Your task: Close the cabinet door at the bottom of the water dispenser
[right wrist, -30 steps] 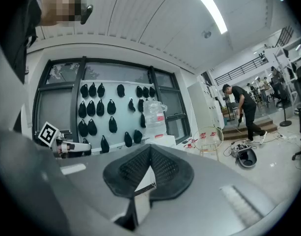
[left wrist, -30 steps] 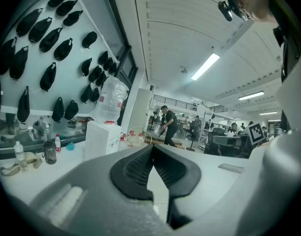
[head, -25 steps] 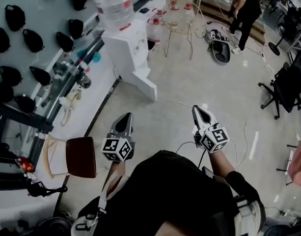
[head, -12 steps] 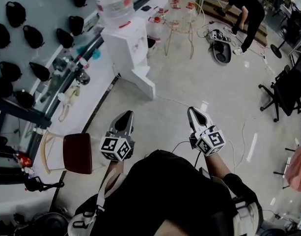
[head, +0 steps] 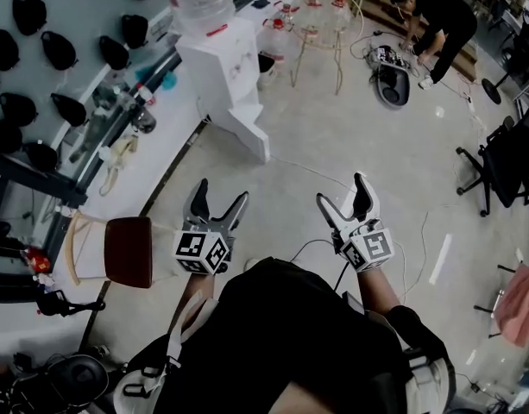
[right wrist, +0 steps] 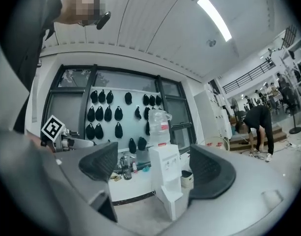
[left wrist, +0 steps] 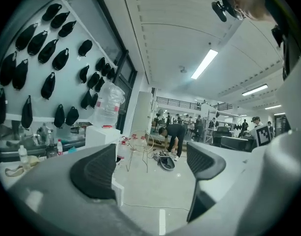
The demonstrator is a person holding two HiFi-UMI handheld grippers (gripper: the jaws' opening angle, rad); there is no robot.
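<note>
From our head we look steeply down: our own torso (head: 290, 343) fills the bottom edge and the floor (head: 333, 128) spreads out ahead. The water dispenser (head: 219, 67) stands well off near the top, beside the long desk (head: 169, 158) on the left. The left gripper view sits low and faces level across the room, with the dispenser left of centre and a bent-over person (head: 437, 15) far ahead. The right gripper view, also low and level, faces the dispenser from afar, with that person at its right edge. All three views share the dispenser, the person and the floor.

Pale floor (head: 333, 136) bears water dispenser (head: 219, 67), chair (head: 126, 250)
</note>
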